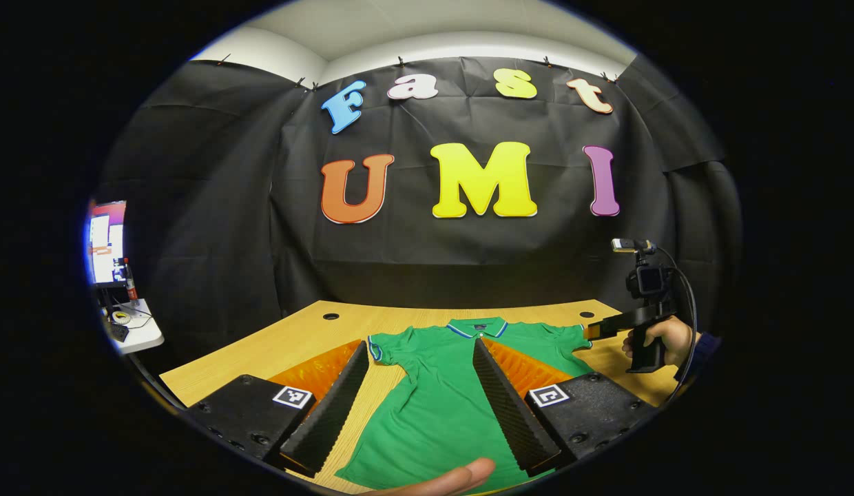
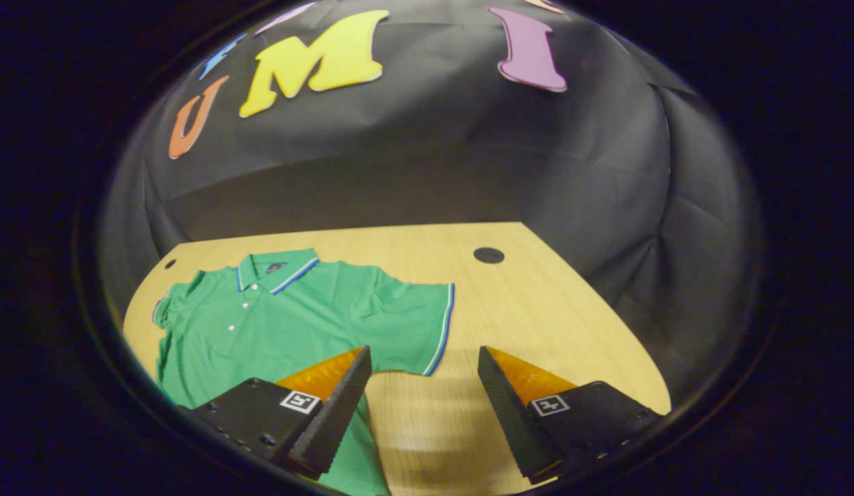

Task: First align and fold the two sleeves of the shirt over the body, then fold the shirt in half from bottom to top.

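Observation:
A green polo shirt (image 1: 434,399) lies flat on the wooden table (image 1: 289,337), collar at the far end and both short sleeves spread out. My left gripper (image 1: 420,344) hovers open above the shirt's body, its fingers either side of the chest. In the same view a hand (image 1: 664,337) holds my right gripper (image 1: 596,329) by the shirt's right-hand sleeve. The right gripper view shows the shirt (image 2: 282,317) at the left and that sleeve (image 2: 417,320) with its blue and white hem. There my right gripper (image 2: 423,353) stands open just before the hem, above the table (image 2: 537,310).
Round cable holes sit near the table's far edge (image 1: 330,316) (image 2: 488,255). A lit monitor (image 1: 108,241) stands on a small white side table (image 1: 134,331) at the far left. A fingertip (image 1: 454,475) shows at the bottom of the left gripper view.

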Demonstrator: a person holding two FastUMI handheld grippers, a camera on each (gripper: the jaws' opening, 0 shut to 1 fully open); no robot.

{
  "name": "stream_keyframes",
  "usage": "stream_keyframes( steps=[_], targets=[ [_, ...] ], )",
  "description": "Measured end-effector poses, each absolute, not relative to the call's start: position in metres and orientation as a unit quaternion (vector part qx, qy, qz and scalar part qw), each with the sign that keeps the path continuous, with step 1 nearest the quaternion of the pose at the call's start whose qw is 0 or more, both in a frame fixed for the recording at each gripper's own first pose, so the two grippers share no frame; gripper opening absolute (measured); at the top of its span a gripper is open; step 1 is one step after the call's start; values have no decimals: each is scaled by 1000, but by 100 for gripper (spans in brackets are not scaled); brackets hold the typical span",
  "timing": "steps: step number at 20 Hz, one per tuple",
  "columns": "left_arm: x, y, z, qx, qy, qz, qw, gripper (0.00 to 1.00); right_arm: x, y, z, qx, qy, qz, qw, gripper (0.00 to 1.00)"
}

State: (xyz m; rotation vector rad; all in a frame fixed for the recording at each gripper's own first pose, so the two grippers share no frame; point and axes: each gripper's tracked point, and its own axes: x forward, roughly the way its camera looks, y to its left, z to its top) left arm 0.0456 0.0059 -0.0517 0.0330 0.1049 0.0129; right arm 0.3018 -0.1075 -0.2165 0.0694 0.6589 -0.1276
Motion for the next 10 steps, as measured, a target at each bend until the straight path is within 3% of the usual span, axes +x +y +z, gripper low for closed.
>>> stream_keyframes(
  steps=[7,10],
  targets=[
    [53,15,-61,7,64,15,998,98,316,-108,-255,51,390,-90,915,89],
    [54,18,-66,5,70,19,997,98,324,-102,-254,48,383,-87,918,78]
  ],
)
